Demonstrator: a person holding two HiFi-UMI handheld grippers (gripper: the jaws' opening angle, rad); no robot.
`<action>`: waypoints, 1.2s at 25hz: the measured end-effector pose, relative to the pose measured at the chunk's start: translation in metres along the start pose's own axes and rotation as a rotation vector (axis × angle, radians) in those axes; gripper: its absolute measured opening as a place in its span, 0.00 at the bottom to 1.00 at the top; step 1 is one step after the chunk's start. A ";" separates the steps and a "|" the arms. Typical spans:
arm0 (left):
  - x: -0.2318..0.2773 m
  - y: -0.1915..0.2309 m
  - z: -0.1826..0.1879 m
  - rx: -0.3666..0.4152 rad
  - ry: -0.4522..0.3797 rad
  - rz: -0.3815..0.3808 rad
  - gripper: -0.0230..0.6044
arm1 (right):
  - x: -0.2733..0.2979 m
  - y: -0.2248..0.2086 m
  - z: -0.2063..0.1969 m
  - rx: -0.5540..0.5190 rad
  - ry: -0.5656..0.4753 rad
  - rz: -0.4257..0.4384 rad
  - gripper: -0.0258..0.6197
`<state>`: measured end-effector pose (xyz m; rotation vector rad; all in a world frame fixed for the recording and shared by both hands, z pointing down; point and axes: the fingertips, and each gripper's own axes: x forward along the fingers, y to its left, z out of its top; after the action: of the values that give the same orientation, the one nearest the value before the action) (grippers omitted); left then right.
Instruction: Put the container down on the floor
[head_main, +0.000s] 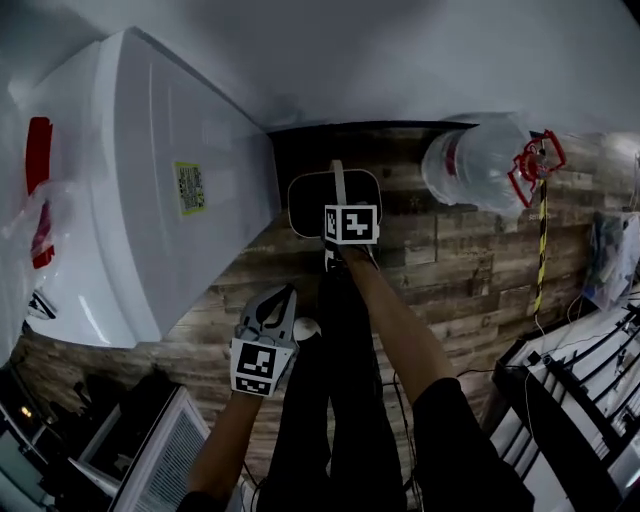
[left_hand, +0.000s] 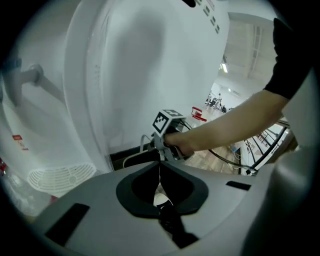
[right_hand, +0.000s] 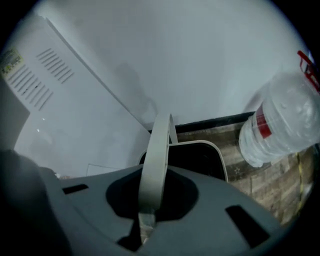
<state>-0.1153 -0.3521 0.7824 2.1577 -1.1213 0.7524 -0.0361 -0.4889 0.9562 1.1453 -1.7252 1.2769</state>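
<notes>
- While the right gripper (right_hand: 145, 217) is clenched on the pale handle (right_hand: 154, 165), the container (head_main: 293, 205) hangs or stands straight below and just beyond it, at the far edge of the floor (head_main: 450, 260) by the dark strip at the foot of the wall (head_main: 400, 60).
- That is the relation the set-down turns on: the container lies directly under the grip, so by my reading the move is plain lowering, with no swing left or right.
- No view shows the container's base, so I cannot tell whether it touches the boards yet or hangs just above them.
- Seen from the head view, the handle band runs near to far across the mouth, while the rounded mouth looks a little wider left to right.
- Of the two, the right gripper is on the container; the left gripper (left_hand: 160, 180) hangs nearer the person and to the left, well apart from it, its jaws pressed together with nothing between them.
- Inside, the container shows only dark below its light rim; nothing can be made out in it, though the shadow is deep.
- To its left stands a white appliance (head_main: 150, 180), close by; to its right a large clear water bottle (head_main: 475, 160) with a red band stands on the floor, apart from it.
- Both neighbours leave a gap, and the container sits within it, so I judge little risk of knocking either on the way down.
</notes>
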 end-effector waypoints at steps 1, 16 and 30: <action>0.002 0.001 -0.007 -0.013 0.009 0.000 0.06 | 0.008 0.002 0.007 -0.008 -0.006 0.003 0.06; 0.017 0.020 -0.022 -0.097 0.008 0.016 0.06 | 0.111 0.024 0.093 -0.047 -0.159 0.018 0.06; 0.017 0.032 -0.036 -0.120 0.011 0.056 0.06 | 0.122 0.071 0.041 -0.368 0.081 0.068 0.22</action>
<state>-0.1415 -0.3499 0.8257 2.0283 -1.1950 0.7024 -0.1476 -0.5491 1.0295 0.8169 -1.8551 0.9748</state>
